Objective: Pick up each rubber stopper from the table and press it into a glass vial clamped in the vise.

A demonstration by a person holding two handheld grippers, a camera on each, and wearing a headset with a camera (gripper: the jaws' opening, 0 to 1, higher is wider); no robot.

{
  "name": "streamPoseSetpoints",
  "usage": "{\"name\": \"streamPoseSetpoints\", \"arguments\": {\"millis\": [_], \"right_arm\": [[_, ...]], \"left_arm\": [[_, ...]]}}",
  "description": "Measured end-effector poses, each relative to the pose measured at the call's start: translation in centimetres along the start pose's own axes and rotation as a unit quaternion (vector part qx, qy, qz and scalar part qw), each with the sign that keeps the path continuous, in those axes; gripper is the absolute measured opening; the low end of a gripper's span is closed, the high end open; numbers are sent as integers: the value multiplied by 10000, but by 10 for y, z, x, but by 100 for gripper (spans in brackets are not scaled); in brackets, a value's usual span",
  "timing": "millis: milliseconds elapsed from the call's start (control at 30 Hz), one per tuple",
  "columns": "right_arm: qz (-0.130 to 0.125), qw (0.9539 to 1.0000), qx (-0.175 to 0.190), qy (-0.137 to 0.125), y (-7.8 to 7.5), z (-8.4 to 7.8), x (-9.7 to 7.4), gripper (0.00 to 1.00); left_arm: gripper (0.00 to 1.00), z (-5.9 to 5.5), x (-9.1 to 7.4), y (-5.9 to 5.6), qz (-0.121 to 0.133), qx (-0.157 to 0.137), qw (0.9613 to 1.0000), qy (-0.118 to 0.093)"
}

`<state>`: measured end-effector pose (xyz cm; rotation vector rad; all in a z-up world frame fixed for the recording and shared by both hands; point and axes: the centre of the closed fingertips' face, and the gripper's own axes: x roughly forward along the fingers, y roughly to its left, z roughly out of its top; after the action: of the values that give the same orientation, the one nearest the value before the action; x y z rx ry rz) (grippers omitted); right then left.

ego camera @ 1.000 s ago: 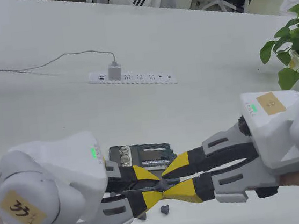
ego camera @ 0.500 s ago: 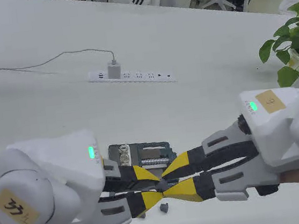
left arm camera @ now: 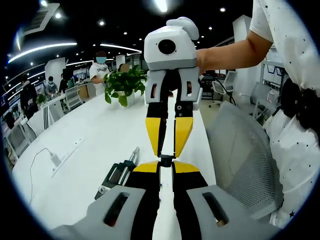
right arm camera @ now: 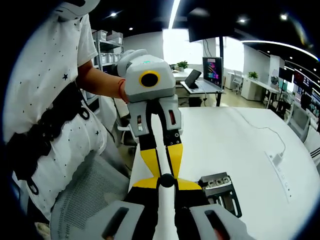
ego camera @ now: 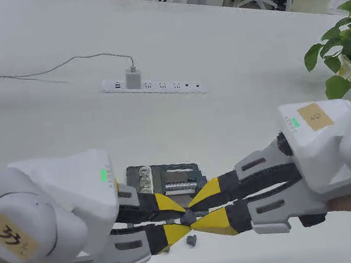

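Stopper [right arm camera: 166, 180] in hand, I have brought both grippers nose to nose just on my side of the vise [ego camera: 174, 177], a little above the table [ego camera: 237, 118]. My guess at the reason is that one gripper is turning or re-seating the plug against the other, so that it faces the right way before it goes down into glass.

My right gripper [ego camera: 195, 216] is closed to its tips, and the small dark plug sits pinched between its yellow pads. My left gripper [ego camera: 180, 220] is drawn almost together as well, with only a thin slit between its jaws. Its tips meet the same stopper from the opposite side. Whether they also pinch it or merely butt against it, I cannot tell.

The vise lies flat beyond the meeting point, with the vials [ego camera: 145, 180] at its left end, mouths up and near enough for a short reach. A loose stopper [ego camera: 191, 239] rests on the table nearer to me than the vise, just below the joined tips and apart from them, untouched.
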<state>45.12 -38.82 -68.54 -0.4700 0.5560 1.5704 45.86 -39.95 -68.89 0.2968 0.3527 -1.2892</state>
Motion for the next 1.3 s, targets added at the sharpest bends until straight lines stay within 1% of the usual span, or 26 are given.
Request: {"name": "streamPoseSetpoints", "arguments": {"millis": [200, 467, 600, 767, 900, 967, 1033, 1200, 1300], "right_arm": [[-42, 10000, 21, -1, -2, 0, 2, 6], [-62, 9999, 73, 41, -2, 1, 5, 6], [-62, 9999, 106, 26, -3, 3, 7, 6], [-75, 9999, 116, 13, -6, 7, 10, 6], [-146, 9997, 194, -55, -13, 13, 7, 6], [-198, 9995, 226, -80, -17, 15, 5, 6], [-241, 9993, 259, -91, -21, 17, 4, 6], [-429, 9986, 302, -16, -38, 21, 5, 6], [-462, 9983, 340, 15, -47, 24, 7, 6]], "left_arm": [[6, -1, -1, 2, 66, -26, 10000, -3], [6, -4, -2, 2, 121, -56, 9999, -54], [11, -4, -2, 1, 138, -104, 9998, -88], [16, -10, -5, 2, 210, -172, 9996, -76], [20, -18, -12, 6, 349, -273, 9990, -61], [24, -21, -16, 10, 465, -345, 9983, -61], [28, -24, -19, 13, 522, -401, 9978, -78], [35, -36, -30, 24, 807, -487, 9955, -59], [41, -44, -35, 28, 945, -519, 9942, -44]]}}
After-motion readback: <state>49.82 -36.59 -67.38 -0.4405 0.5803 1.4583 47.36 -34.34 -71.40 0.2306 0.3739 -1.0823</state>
